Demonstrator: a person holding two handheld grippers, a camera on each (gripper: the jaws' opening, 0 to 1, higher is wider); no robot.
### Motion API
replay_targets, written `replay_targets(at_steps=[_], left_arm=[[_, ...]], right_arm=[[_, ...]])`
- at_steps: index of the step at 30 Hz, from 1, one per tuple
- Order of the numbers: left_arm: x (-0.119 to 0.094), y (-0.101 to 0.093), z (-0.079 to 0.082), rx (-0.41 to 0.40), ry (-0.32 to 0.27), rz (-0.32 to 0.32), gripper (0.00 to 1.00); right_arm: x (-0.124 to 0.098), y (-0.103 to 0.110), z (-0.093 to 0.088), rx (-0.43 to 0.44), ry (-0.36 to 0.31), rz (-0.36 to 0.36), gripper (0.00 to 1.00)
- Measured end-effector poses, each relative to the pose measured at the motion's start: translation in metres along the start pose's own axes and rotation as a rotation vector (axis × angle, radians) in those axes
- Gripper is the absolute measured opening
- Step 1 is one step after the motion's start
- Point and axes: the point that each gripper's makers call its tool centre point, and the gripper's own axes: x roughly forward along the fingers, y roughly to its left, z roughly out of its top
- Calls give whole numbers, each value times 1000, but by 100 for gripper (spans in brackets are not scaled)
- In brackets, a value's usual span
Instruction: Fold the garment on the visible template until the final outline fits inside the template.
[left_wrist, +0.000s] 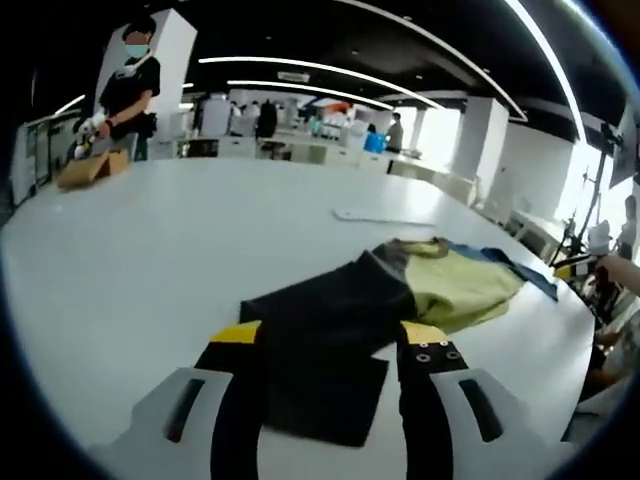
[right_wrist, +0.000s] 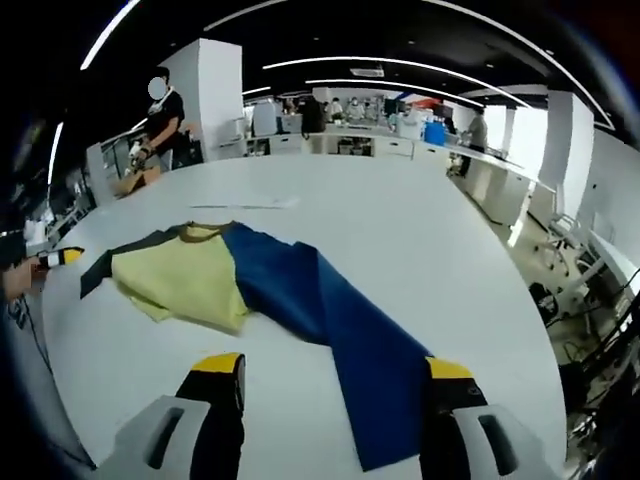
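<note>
In your left gripper view, your left gripper (left_wrist: 330, 365) has its black, yellow-tipped jaws spread wide apart, one on each side of the dark sleeve end of the yellow, navy and blue long-sleeved garment (left_wrist: 385, 295), which lies spread on the large white table (left_wrist: 150, 260). In your right gripper view, your right gripper (right_wrist: 335, 385) is likewise parted and grips nothing, with the garment's blue sleeve (right_wrist: 375, 365) running down between its jaws. Farther off, a thin pale strip (left_wrist: 380, 217) lies flat on the table beyond the collar. At the far edge, a person in dark clothes (left_wrist: 128, 90) stands over a brown item (left_wrist: 92, 167).
</note>
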Motion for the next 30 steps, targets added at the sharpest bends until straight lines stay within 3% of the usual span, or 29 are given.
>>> replay_targets(at_steps=[9, 15, 18, 21, 24, 28, 30], left_arm=[[5, -44, -1, 31, 16, -131, 54], [9, -78, 2, 72, 7, -200, 56], [11, -97, 2, 86, 20, -242, 56], [13, -112, 3, 104, 23, -270, 54], [14, -127, 6, 106, 12, -304, 53], [21, -145, -6, 207, 57, -338, 50], [25, -157, -8, 218, 56, -356, 48]], right_arm=[[0, 53, 13, -57, -40, 178, 90], [-5, 92, 12, -157, -54, 315, 99], [-9, 104, 7, -211, -44, 353, 99], [-13, 114, 8, -171, -56, 408, 99], [-17, 119, 7, -186, -63, 420, 99], [-21, 129, 8, -189, -80, 446, 99], [-22, 135, 7, -203, -84, 457, 99]])
